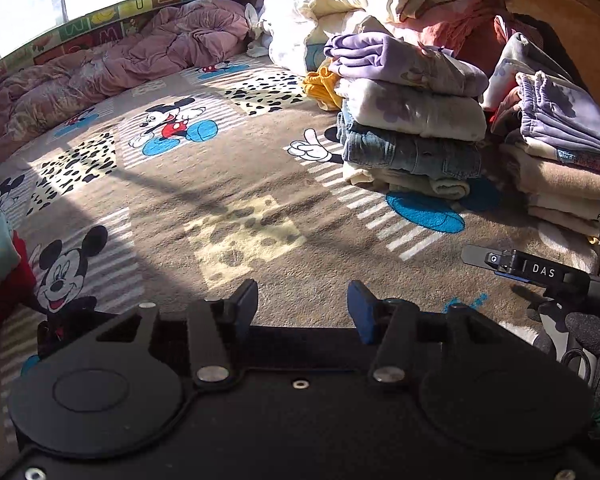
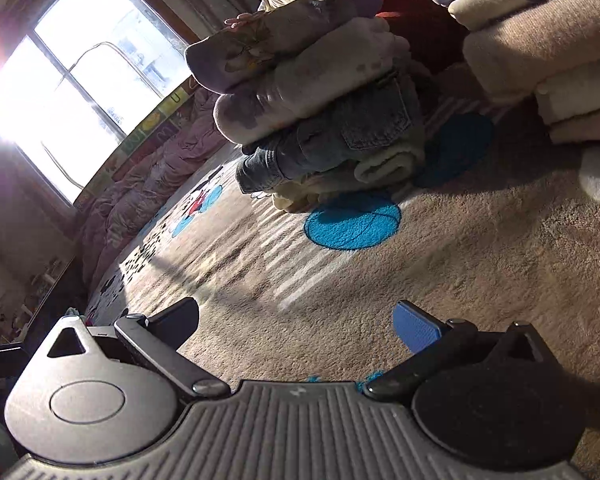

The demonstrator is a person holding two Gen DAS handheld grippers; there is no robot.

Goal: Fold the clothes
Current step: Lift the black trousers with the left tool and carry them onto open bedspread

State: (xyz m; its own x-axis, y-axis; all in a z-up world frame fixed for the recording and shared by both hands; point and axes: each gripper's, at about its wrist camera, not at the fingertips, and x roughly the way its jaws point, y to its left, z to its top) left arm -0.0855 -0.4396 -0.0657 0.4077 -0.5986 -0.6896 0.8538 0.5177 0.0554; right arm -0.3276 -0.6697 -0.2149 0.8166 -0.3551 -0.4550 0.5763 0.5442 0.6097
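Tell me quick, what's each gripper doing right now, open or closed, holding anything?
Left gripper: open, nothing between its fingers, over the cartoon blanket.
Right gripper: open wide, empty, over the same blanket.

You have a cartoon-print blanket (image 1: 228,200) spread over the bed under both tongs. Ahead and right of your left tongs a folded stack (image 1: 412,120) sits on it, a cream piece at the bottom, denim above. A second stack (image 1: 560,160) stands just right of that one. Far ahead left a pink quilt (image 1: 112,68) lies crumpled along the window edge. Red and teal cloth (image 1: 0,272) lies at your left.
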